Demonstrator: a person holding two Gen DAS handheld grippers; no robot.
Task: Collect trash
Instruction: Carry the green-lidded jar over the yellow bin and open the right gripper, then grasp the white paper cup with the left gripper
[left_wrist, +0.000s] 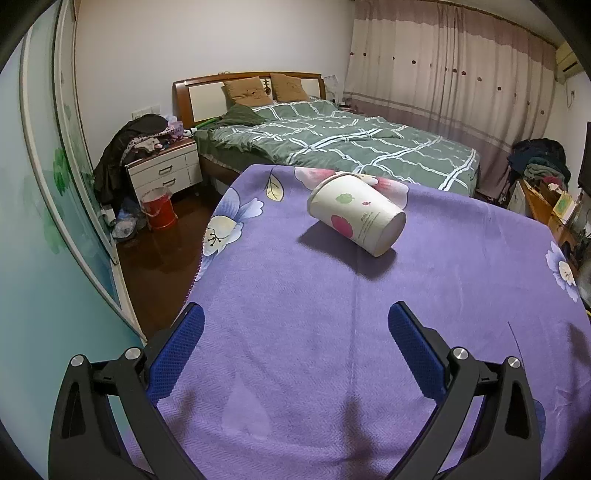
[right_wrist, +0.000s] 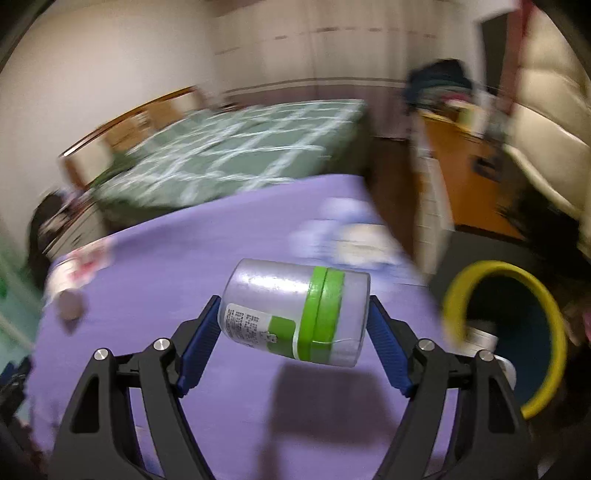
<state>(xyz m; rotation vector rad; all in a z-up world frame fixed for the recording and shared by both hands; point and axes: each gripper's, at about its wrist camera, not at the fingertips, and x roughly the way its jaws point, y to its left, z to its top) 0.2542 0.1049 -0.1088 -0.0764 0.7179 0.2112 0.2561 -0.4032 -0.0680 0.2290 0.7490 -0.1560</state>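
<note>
Right tool (right_wrist: 293, 317) grips a jar (right_wrist: 295, 312) sideways (left tool (left_wrist: 295, 325) spread).

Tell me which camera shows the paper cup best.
The left wrist view: the paper cup lies sharp and whole on its side on the purple cloth. The right wrist view shows it only as a motion-blurred smear at the left edge.

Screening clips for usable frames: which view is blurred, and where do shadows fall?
Left wrist view: sharp, fisheye-curved; the tipped white paper cup shadows the purple floral cloth. Right wrist view: motion-smeared background; the clamped silver green-banded can stays sharper.
</note>
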